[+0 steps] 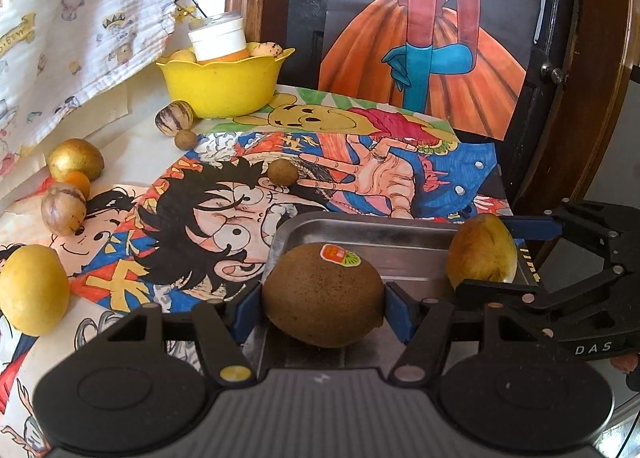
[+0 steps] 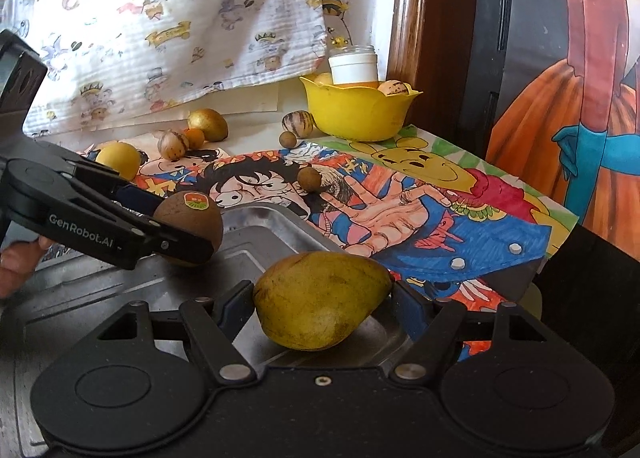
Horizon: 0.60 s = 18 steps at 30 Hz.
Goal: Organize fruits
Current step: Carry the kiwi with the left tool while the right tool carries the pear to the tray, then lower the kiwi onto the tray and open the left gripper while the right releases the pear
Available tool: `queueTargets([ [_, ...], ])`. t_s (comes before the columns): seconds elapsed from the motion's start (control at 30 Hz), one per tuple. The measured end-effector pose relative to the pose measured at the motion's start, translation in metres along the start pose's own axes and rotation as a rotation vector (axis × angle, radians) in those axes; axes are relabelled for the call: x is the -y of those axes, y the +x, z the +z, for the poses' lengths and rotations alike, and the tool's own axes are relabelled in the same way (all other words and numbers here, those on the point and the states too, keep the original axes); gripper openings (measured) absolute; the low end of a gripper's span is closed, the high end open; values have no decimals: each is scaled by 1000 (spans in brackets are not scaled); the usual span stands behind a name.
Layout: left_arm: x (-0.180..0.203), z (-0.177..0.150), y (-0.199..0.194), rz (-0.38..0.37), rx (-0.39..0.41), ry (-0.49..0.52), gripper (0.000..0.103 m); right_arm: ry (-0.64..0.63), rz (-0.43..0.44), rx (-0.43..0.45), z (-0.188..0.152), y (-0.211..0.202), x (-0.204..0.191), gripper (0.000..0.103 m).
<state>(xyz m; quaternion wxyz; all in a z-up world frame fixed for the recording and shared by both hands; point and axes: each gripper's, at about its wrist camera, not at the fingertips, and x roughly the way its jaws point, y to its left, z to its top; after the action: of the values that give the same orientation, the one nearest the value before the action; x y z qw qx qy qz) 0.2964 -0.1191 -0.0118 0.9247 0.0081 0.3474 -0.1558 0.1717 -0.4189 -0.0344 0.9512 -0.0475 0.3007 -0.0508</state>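
Note:
My left gripper [image 1: 322, 314] is shut on a brown kiwi [image 1: 322, 294] with a red and green sticker, its blue pads pressed on both sides. The kiwi hangs over the near left part of a steel tray [image 1: 360, 228]. My right gripper [image 2: 324, 306] is shut on a yellow-green mango [image 2: 322, 300] over the tray [image 2: 276, 218]. From the right wrist view the left gripper [image 2: 180, 226] and the kiwi [image 2: 192, 214] are at the left. In the left wrist view the right gripper [image 1: 500, 254] with the mango [image 1: 482, 248] is at the right. Whether either fruit touches the tray I cannot tell.
A yellow bowl [image 1: 218, 84] at the back holds a white jar and fruit. Several loose fruits lie left of the tray: a lemon [image 1: 34, 290], two striped ones [image 1: 63, 209], a golden one [image 1: 76, 159], small brown balls [image 1: 282, 172]. Cartoon drawings cover the table; a wooden frame stands behind.

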Motion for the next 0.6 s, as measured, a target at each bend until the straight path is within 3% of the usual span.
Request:
queueTargets([
  [0.3, 3, -1, -1, 3, -3, 17, 71, -39, -22, 17, -4, -3, -7, 77],
  [0.43, -1, 0, -7, -11, 7, -18, 82, -49, -27, 23, -6, -7, -8, 78],
  [0.6, -5, 0, -23, -3, 30, -58, 88, -50, -35, 49, -6, -24, -12, 87],
])
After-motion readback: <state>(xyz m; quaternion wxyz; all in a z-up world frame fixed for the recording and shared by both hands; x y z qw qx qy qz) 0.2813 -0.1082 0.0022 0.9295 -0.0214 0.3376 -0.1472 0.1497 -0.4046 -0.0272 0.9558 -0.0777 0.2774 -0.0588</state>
